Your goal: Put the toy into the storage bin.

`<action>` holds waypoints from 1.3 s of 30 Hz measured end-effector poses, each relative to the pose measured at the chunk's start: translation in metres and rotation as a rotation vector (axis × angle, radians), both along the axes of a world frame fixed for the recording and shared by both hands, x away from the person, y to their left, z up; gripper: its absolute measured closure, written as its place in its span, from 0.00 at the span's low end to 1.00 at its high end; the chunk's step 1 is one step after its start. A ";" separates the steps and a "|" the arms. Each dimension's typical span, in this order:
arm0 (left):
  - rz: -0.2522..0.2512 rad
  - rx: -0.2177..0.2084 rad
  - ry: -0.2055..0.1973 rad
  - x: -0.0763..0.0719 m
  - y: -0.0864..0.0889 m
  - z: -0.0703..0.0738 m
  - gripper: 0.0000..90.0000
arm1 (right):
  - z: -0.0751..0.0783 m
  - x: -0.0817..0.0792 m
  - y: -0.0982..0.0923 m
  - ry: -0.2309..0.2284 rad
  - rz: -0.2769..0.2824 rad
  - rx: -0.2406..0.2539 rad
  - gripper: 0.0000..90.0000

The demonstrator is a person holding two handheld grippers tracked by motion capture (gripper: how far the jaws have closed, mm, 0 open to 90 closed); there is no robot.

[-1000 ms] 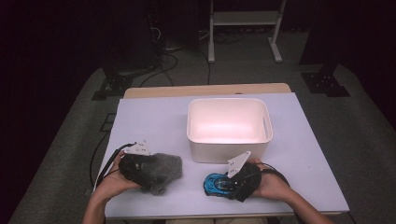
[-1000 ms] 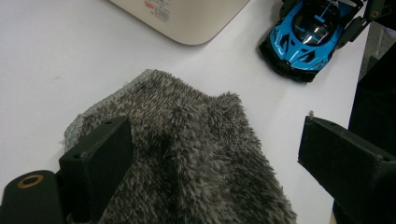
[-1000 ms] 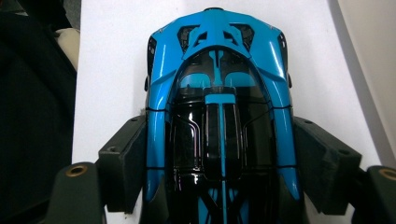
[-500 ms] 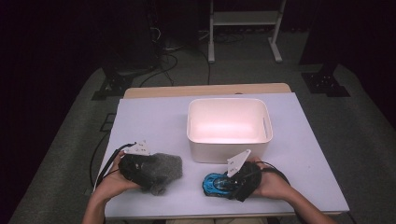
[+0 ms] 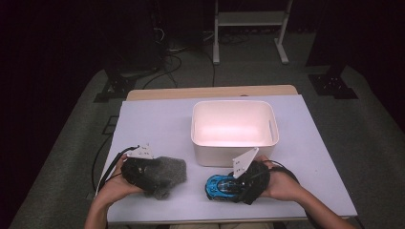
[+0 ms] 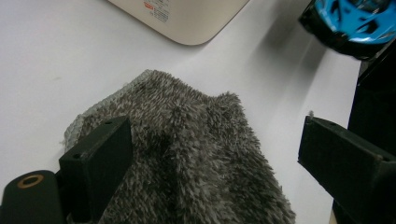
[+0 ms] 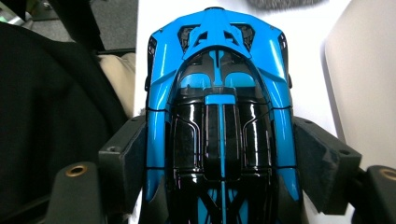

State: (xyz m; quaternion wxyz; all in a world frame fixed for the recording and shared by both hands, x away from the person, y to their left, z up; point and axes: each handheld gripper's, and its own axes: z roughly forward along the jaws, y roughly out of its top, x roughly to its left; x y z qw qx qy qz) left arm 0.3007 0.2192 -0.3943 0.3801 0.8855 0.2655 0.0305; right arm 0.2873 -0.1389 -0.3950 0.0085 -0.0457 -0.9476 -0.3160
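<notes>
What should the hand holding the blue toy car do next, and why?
Probably lift the toy car a bit higher and carry it toward the white tub. The right tool has its pads pressed on both sides of the car, and the open tub sits just behind it on the table.

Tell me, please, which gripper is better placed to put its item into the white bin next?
Right. The right gripper already clamps the blue toy car just before the white bin. The left gripper stands open over the grey cloth, farther away.
</notes>
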 end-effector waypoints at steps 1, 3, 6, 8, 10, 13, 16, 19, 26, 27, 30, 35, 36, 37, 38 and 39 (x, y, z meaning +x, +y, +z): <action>0.002 -0.002 0.003 0.000 0.000 0.000 0.11 | 0.003 0.000 0.000 0.004 0.005 0.003 0.28; 0.002 -0.001 0.003 0.000 0.000 0.000 0.11 | 0.010 -0.002 0.000 0.005 0.013 0.013 0.28; 0.000 0.003 0.002 0.000 0.000 0.000 0.11 | 0.019 -0.004 0.001 0.004 0.024 0.017 0.28; 0.001 0.000 0.002 0.000 0.000 0.000 0.11 | 0.027 -0.005 0.002 -0.003 0.031 0.019 0.28; 0.003 -0.001 -0.001 0.000 0.001 0.000 0.11 | 0.033 -0.006 0.002 -0.005 0.035 0.021 0.28; 0.001 -0.001 -0.005 0.000 0.001 0.000 0.11 | 0.045 -0.008 0.004 -0.017 0.043 0.017 0.28; -0.001 -0.002 -0.007 0.000 0.001 0.001 0.11 | 0.056 -0.009 0.005 -0.026 0.052 0.017 0.28; -0.001 -0.004 -0.007 0.000 0.001 0.001 0.11 | 0.065 -0.009 0.006 -0.026 0.057 0.022 0.28; 0.002 -0.009 -0.003 0.000 0.002 0.002 0.11 | 0.086 -0.006 0.010 -0.027 0.074 0.032 0.28; 0.002 -0.009 -0.003 0.000 0.002 0.002 0.11 | 0.089 -0.004 0.010 -0.021 0.075 0.036 0.28; 0.000 -0.010 -0.004 0.001 0.002 0.002 0.11 | 0.097 0.000 0.010 -0.027 0.074 0.042 0.28; 0.001 -0.013 -0.003 0.002 0.002 0.002 0.11 | 0.112 0.007 0.009 -0.020 0.072 0.057 0.28; 0.000 -0.012 -0.003 0.002 0.002 0.002 0.11 | 0.115 0.009 0.009 -0.019 0.073 0.060 0.28; -0.001 -0.014 -0.005 0.003 0.003 0.003 0.11 | 0.118 0.010 0.009 -0.021 0.071 0.062 0.28; 0.000 -0.018 -0.006 0.003 0.003 0.003 0.11 | 0.122 0.012 0.009 -0.021 0.074 0.061 0.28; 0.000 -0.017 -0.006 0.003 0.003 0.003 0.11 | 0.126 0.013 0.008 -0.017 0.073 0.059 0.28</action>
